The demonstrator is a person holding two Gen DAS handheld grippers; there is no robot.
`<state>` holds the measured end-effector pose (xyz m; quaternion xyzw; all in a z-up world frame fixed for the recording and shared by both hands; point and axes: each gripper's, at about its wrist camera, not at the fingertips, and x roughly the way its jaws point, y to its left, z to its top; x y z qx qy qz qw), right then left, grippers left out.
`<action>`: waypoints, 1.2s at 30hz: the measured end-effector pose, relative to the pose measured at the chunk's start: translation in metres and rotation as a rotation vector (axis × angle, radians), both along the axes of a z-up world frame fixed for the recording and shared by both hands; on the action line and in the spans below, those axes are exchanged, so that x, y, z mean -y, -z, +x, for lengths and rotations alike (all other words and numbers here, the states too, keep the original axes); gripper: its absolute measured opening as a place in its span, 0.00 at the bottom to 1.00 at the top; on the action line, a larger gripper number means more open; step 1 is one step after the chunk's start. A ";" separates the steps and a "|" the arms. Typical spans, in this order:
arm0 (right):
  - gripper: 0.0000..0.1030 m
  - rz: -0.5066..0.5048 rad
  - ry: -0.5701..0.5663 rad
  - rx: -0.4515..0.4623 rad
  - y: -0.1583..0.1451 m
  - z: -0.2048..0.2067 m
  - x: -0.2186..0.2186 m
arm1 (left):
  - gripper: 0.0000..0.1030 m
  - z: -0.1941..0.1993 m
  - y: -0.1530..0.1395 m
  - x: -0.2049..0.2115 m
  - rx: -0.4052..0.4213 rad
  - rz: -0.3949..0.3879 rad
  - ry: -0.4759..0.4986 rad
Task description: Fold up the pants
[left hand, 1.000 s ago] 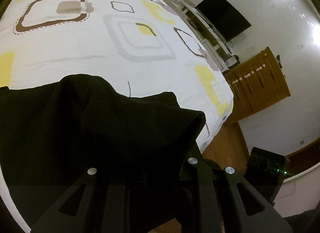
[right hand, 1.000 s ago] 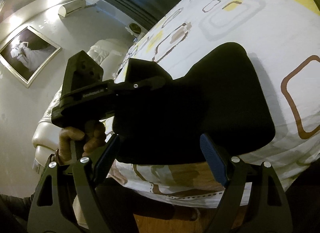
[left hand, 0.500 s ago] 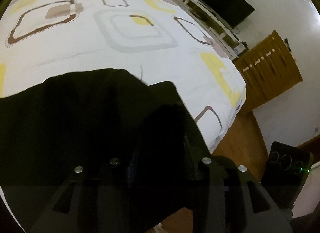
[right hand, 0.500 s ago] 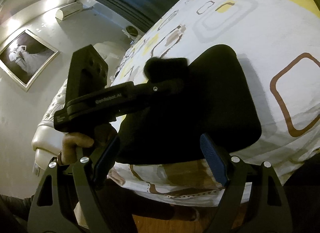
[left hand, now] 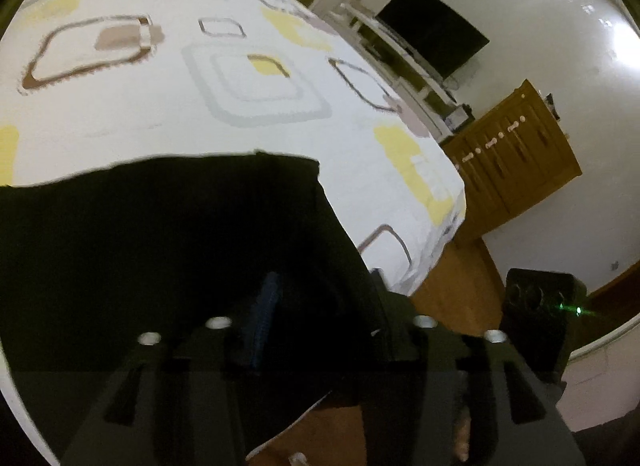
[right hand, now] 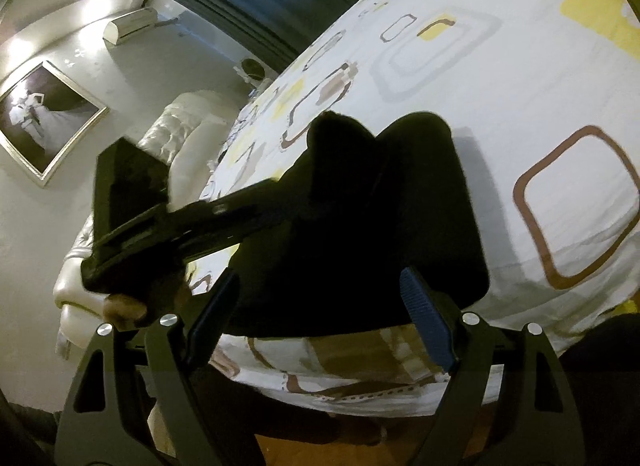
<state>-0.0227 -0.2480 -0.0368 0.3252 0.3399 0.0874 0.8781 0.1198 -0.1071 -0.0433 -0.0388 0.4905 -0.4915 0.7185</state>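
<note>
The black pants (left hand: 160,246) lie folded and flat on the patterned bed sheet (left hand: 260,105), close to the bed's near edge. My left gripper (left hand: 320,306) reaches over their right part. Its jaws are opening, with cloth lying between the fingers and the blue pad (left hand: 264,318) off the fabric. In the right wrist view the pants (right hand: 420,225) form a dark block by the bed's edge. My right gripper (right hand: 320,318) hovers open just short of them, its blue pads (right hand: 424,322) wide apart and touching nothing. A hand (right hand: 124,306) holds the left gripper's handle.
The bed drops off to a wooden floor (left hand: 460,286). A wooden cabinet (left hand: 512,161), a dark TV (left hand: 432,37) and a black device with a green light (left hand: 540,314) stand on the right. A padded headboard (right hand: 180,137) and framed picture (right hand: 44,121) are to the left.
The left gripper's jaws spread apart and the raised fold of pants it held dropped flat on the bed. The left gripper pulled back slightly. The right gripper stayed put, open.
</note>
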 end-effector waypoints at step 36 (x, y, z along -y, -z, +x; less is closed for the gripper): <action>0.80 -0.226 0.115 -0.104 0.000 0.048 0.005 | 0.62 0.039 0.039 -0.131 -0.054 -0.049 -0.289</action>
